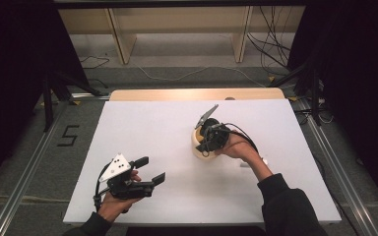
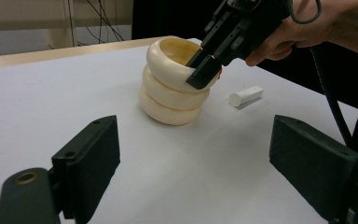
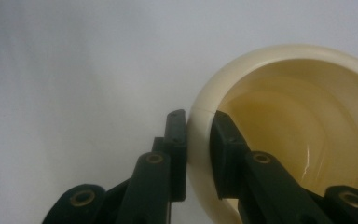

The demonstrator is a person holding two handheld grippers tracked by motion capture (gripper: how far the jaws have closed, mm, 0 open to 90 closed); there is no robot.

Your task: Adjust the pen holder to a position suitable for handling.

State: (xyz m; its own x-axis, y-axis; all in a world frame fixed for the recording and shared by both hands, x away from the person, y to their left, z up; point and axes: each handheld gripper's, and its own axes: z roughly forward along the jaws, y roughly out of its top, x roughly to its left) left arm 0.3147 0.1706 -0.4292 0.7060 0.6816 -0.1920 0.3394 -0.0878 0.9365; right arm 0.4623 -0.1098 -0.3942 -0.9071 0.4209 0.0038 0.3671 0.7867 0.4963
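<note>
the right tongs point(image 3: 198, 154) pinch the wall of the top cream ring point(image 3: 279, 116), one jaw against its outer curve and the other inside the hollow, at the lower middle of the right gripper view. in the left gripper view the same tongs point(image 2: 205, 70) come down from the upper right of the frame and bite the near rim of that ring point(image 2: 172, 63), which sits tilted and a little off-centre on two more rings point(image 2: 170, 100) stacked beneath it, just above the middle of the frame. from the high view the stack point(image 1: 201, 146) stands right of centre on the white bench point(image 1: 152, 128), with the right hand point(image 1: 236, 146) reaching in from the lower right. the left tongs point(image 1: 150, 169) rest spread wide and hold nothing, in the lower left of the high view and well apart from the stack. a small white cylinder point(image 2: 245, 95) lies on its side on the bench, right of the rings in the left gripper view. the work looks well along: two rings are seated, and the third is on the pile but not yet level. what seems left is to settle it square on the ring below and let go; whether it is going on or coming off, i cannot tell.
</note>
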